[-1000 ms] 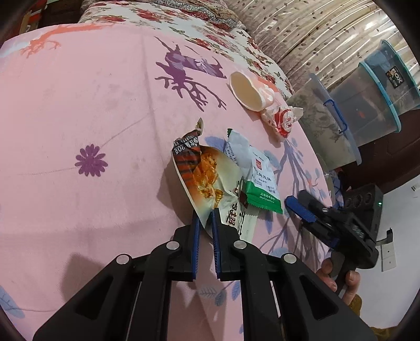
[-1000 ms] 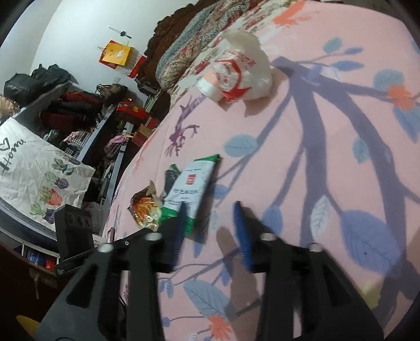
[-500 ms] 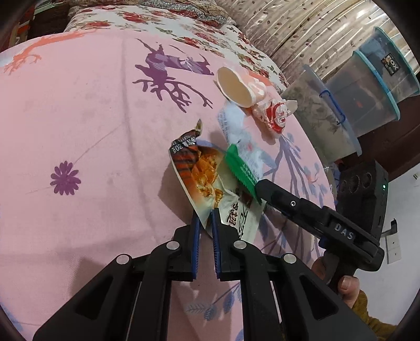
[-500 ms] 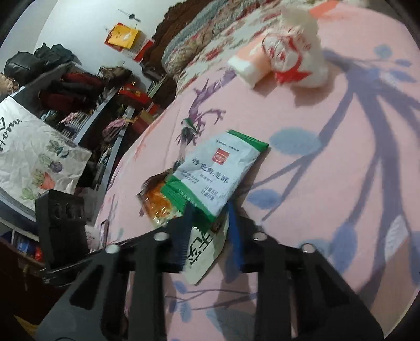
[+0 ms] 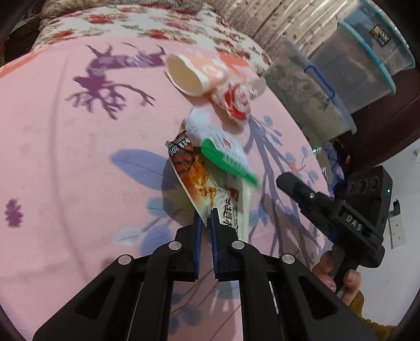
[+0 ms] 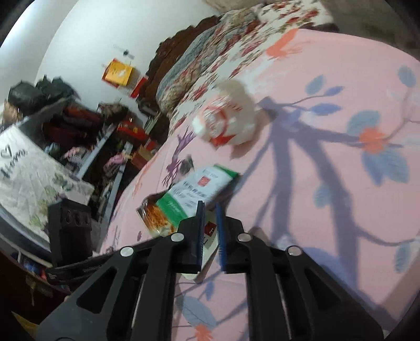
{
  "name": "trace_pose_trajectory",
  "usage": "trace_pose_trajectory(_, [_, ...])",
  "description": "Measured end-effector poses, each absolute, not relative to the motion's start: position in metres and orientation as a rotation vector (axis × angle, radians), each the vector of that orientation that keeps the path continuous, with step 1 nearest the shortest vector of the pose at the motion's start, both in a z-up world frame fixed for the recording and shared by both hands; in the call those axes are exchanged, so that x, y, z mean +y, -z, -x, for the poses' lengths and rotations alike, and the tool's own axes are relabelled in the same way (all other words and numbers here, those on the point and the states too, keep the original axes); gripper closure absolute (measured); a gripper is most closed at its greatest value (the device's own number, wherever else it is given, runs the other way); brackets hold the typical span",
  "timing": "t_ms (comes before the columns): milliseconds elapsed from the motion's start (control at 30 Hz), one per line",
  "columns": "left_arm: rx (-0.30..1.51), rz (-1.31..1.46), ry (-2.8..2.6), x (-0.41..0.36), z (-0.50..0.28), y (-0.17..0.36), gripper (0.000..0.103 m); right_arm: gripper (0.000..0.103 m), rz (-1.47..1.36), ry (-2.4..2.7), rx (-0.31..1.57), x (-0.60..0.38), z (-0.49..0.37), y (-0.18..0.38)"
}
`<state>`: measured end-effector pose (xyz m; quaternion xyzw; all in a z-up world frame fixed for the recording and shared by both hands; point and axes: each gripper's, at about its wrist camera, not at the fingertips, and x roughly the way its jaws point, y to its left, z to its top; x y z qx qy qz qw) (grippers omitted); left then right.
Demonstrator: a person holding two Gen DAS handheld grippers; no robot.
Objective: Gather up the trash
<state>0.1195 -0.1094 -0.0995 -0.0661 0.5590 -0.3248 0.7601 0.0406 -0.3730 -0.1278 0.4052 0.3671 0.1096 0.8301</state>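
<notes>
My left gripper (image 5: 205,217) is shut on the lower edge of an orange snack wrapper (image 5: 194,170), which hangs above the pink bedsheet (image 5: 65,170). A green and white packet (image 6: 199,187) sits blurred beside it. My right gripper (image 6: 210,208) is shut on that packet's near corner. In the left wrist view the right gripper (image 5: 282,181) reaches in from the right, close to the packet (image 5: 225,154). Farther back lie a tipped paper cup (image 5: 186,76) and a crumpled red and white plastic bag (image 5: 236,99); the bag (image 6: 228,120) also shows in the right wrist view.
Clear storage bins (image 5: 309,89) stand off the bed's right edge. A floral quilt (image 5: 157,23) lies at the far end. A person's hand (image 5: 338,272) holds the right gripper. Cluttered shelves (image 6: 78,126) and a white printed bag (image 6: 31,178) stand left of the bed.
The right gripper's jaws went from open to shut around the green and white packet and drew it up. The left gripper carried the orange wrapper closer to the cup.
</notes>
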Motion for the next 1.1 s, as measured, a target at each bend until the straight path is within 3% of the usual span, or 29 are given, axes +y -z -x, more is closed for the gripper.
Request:
trace_pose_trajectory(33, [1.223,0.133,0.711,-0.114,-0.118,0.101,0.097,0.079,-0.882,-0.238,0.788,-0.378,-0.04,0.131])
trace_pose_trajectory(67, [1.229,0.124,0.715,-0.118,-0.116,0.103,0.096,0.046,-0.903,-0.242,0.801,-0.38,-0.039,0.133])
trace_pose_trajectory(133, [1.239,0.119,0.719,-0.122,-0.114,0.106,0.096,0.026,-0.93,-0.268,0.768,-0.382,-0.036,0.133])
trace_pose_trajectory(200, [1.247,0.125,0.716,-0.121,-0.113,0.108,0.096,0.029,-0.912,-0.285,0.774,-0.378,-0.04,0.13])
trace_pose_trajectory(333, [1.257,0.143,0.707,-0.115,-0.115,0.113,0.095,0.045,-0.944,-0.32,0.845,-0.366,-0.065,0.138])
trace_pose_trajectory(533, [1.246,0.14,0.726,-0.114,-0.115,0.113,0.095,0.049,-0.82,-0.316,0.903,-0.333,-0.106,0.136])
trace_pose_trajectory(600, [1.247,0.147,0.734,-0.113,-0.115,0.114,0.095,0.063,-0.79,-0.327,0.914,-0.324,-0.114,0.137])
trace_pose_trajectory(633, [1.248,0.149,0.736,-0.112,-0.115,0.114,0.095,0.078,-0.799,-0.34,0.923,-0.321,-0.117,0.141])
trace_pose_trajectory(733, [1.25,0.157,0.744,-0.109,-0.115,0.114,0.095,0.088,-0.837,-0.341,0.893,-0.325,-0.114,0.145])
trace_pose_trajectory(1100, [1.203,0.122,0.884,-0.132,-0.102,0.072,0.097,0.091,-0.898,-0.322,0.738,-0.402,-0.036,0.129])
